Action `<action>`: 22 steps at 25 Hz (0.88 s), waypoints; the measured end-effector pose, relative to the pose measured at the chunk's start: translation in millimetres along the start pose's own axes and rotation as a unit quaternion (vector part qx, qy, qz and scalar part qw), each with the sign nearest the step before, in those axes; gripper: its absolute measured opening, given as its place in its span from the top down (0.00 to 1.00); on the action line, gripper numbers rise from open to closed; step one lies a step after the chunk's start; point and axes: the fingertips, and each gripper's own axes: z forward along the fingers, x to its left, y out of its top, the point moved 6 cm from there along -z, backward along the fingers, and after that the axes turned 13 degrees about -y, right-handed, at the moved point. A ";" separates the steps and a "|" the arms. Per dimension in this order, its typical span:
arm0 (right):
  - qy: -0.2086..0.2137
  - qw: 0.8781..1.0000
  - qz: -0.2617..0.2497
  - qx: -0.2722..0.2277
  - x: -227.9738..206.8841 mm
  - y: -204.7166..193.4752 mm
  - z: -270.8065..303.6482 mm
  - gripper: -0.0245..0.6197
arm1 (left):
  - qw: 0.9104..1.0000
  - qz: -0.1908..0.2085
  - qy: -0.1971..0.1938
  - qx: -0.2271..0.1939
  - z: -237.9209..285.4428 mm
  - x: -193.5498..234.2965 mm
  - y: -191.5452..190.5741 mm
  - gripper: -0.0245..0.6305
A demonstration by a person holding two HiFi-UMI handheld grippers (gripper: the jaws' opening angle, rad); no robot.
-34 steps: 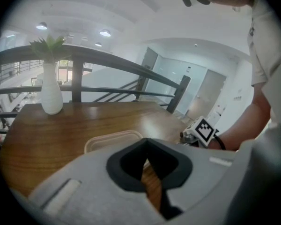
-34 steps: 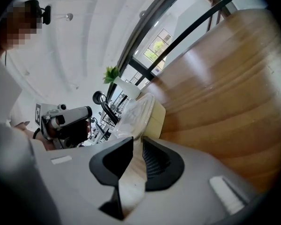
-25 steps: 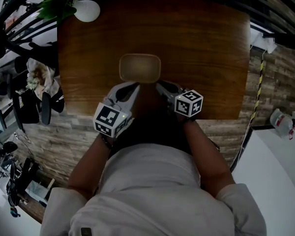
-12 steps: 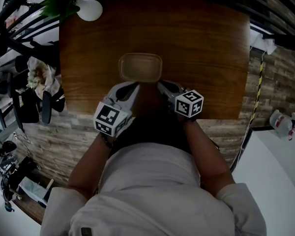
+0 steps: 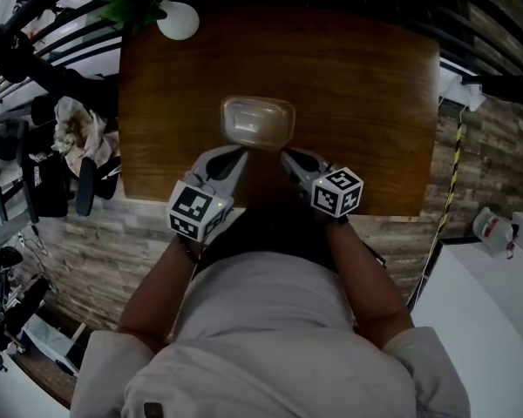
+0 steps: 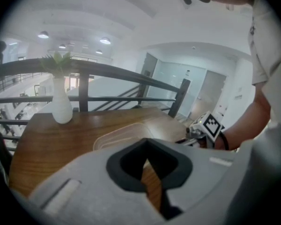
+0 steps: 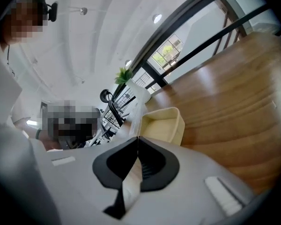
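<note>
Head view, clear lid: I see the clear lid (image 5: 260,124) lying glossy over the container (image 5: 288,110). It sits midway between the table's (image 5: 375,94) left and right edges, nearer the near edge than the far one.
Head view, long axis: the lid's long side runs left to right, parallel to the near edge.
Head view, grippers: the left gripper (image 5: 229,157) meets the lid's near left corner and the right gripper (image 5: 290,158) its near right corner. Both are equally close, and the lid lies straight ahead of both tips, toward the far edge.
Head view, vase: the white vase (image 5: 178,20) stands at the far left corner, well apart.
Left gripper view, jaws: they are together at the tips, and the wedge below shows only table wood. I cannot tell whether they nip the lid's rim.
Left gripper view, lid: a see-through outline lies just beyond the tips, a little to the left.
Right gripper view, jaws: they are closed, with a thin pale strip of clear plastic pinched between them. I judge it to be the lid's edge.
Right gripper view, container: it is beige and sits just past the tips, to their right, with clear plastic rising along its left side.
</note>
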 end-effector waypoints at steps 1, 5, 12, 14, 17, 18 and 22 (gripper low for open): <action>0.001 1.000 -0.007 -0.002 7.1 2.6 -1.0 0.95 | 1.000 0.002 0.002 -0.003 -5.4 -0.7 1.6 0.96; 0.007 0.999 -0.040 -0.013 35.7 12.9 -6.1 0.95 | 1.000 0.008 0.007 -0.014 -26.8 -5.3 7.1 0.96; 0.013 0.994 -0.100 -0.041 82.5 34.1 -25.3 0.95 | 0.999 0.019 0.012 -0.046 -61.2 -28.1 22.0 0.96; 0.011 0.991 -0.120 -0.051 101.9 40.9 -25.9 0.95 | 0.998 0.028 0.013 -0.052 -77.7 -29.7 25.3 0.96; 0.002 0.987 -0.149 -0.067 124.5 51.7 -29.4 0.95 | 0.997 0.039 0.011 -0.063 -97.1 -33.3 29.1 0.96; -0.001 0.985 -0.158 -0.072 131.9 55.6 -32.7 0.95 | 0.997 0.037 0.009 -0.070 -103.1 -35.5 31.5 0.96; -0.007 0.980 -0.179 -0.091 160.3 73.7 -48.0 0.95 | 0.993 0.022 0.000 -0.112 -126.5 -42.3 50.7 0.96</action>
